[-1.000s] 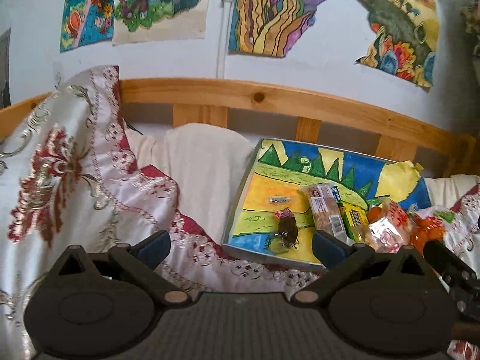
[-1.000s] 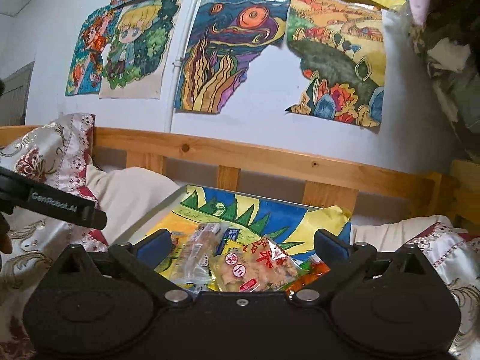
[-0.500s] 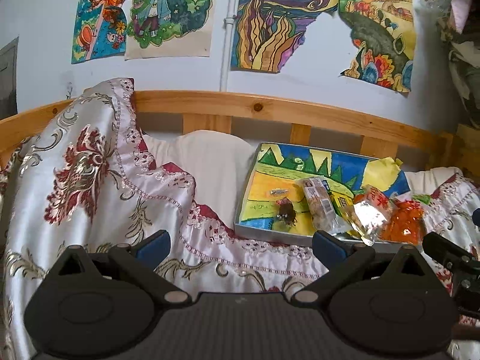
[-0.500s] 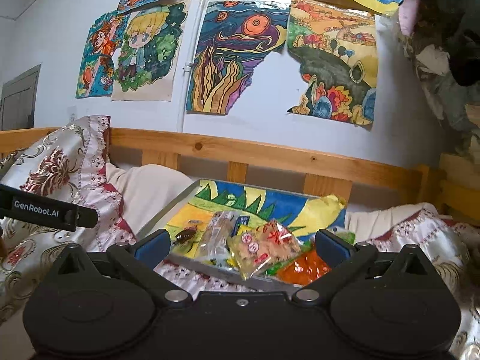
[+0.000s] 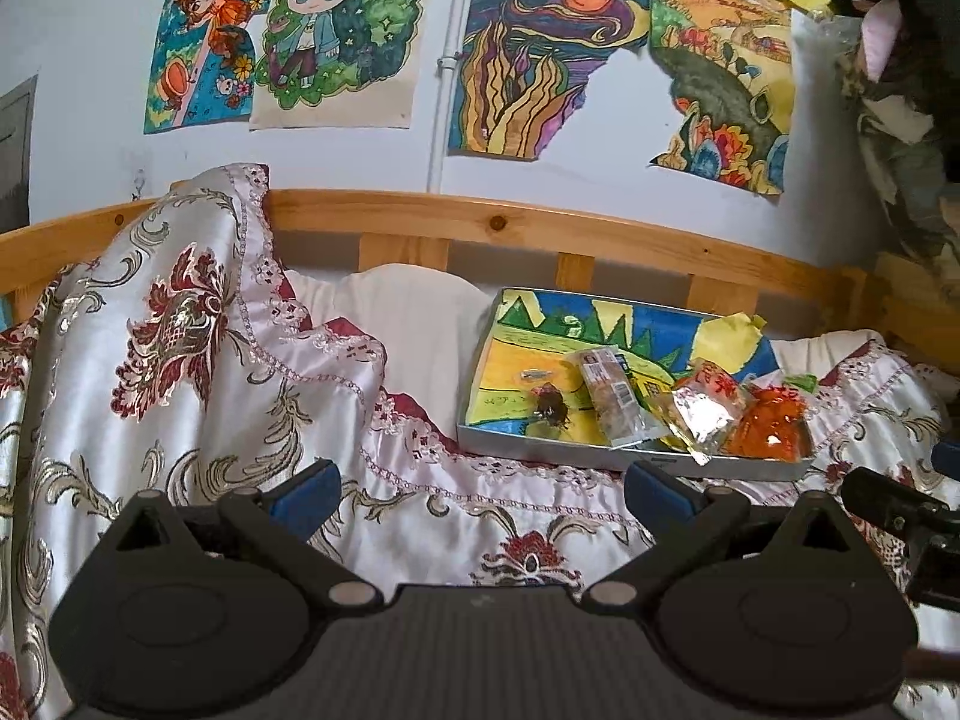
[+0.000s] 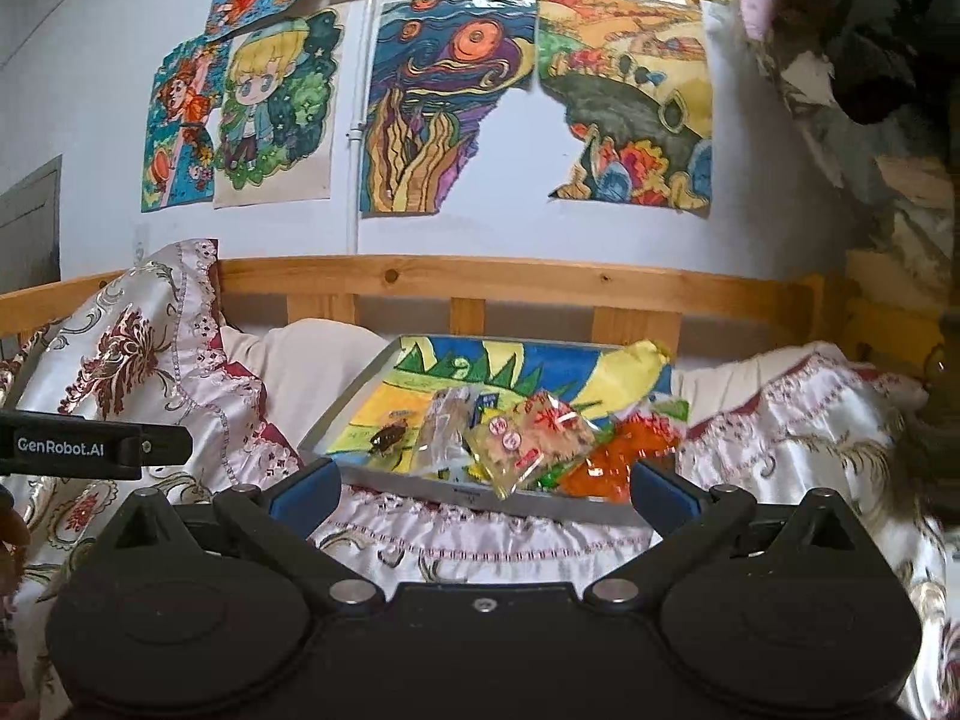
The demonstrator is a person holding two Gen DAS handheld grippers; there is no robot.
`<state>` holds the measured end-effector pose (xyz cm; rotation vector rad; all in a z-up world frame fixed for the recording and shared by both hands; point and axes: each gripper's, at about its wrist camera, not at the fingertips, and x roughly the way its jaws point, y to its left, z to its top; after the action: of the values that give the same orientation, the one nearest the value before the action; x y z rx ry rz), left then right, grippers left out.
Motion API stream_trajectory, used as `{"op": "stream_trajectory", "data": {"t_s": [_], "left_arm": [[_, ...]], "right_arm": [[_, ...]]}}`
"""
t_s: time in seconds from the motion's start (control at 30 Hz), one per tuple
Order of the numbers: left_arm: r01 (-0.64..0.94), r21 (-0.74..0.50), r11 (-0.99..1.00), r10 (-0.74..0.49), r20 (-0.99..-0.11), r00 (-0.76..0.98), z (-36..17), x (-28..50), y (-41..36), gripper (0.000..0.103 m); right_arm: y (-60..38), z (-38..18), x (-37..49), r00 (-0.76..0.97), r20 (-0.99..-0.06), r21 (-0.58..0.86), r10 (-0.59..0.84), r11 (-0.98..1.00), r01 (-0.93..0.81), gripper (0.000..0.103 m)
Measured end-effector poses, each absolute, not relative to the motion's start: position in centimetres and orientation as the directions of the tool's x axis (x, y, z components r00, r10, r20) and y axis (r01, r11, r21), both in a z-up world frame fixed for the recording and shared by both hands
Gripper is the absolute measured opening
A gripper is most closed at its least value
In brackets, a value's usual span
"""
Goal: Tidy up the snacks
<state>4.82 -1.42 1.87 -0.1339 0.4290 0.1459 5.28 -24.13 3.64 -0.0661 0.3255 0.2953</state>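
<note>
A shallow grey tray [image 5: 600,453] [image 6: 420,486], lined with a bright painted picture, lies on the bed. Several snack packets are heaped in its near right part: a long clear packet [image 5: 612,399] [image 6: 447,426], a clear bag with red print [image 5: 705,405] [image 6: 534,435], an orange packet [image 5: 771,426] [image 6: 624,456], and a small dark wrapped snack [image 5: 549,408] [image 6: 387,438]. My left gripper [image 5: 480,489] hangs open over the quilt, short of the tray and to its left. My right gripper [image 6: 483,489] is open too, just in front of the tray's near edge. Nothing is between either pair of fingers.
A satin quilt [image 5: 180,360] with a red flower pattern covers the bed and rises in a heap at the left. A white pillow [image 5: 414,324] lies behind the tray. A wooden bed rail [image 5: 510,228] runs along the wall under taped-up drawings. Dark clothing [image 6: 870,30] hangs at the upper right.
Both grippers have drawn back from the tray and tipped upward; the tray and snacks look smaller and farther, and more of the wall shows. Both stay open and hold nothing.
</note>
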Motion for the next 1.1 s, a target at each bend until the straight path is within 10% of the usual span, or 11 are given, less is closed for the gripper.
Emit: {"op": "stream_trajectory", "data": {"t_s": [1.1], "left_arm": [[-0.092,-0.088,0.992,0.042,-0.458,0.888,-0.3,1.7,-1.0,0.102]], "right_arm": [[-24.3,1.9,2.2,0.863,-0.436,0.043,0.256,0.964,-0.263,0.102]]}}
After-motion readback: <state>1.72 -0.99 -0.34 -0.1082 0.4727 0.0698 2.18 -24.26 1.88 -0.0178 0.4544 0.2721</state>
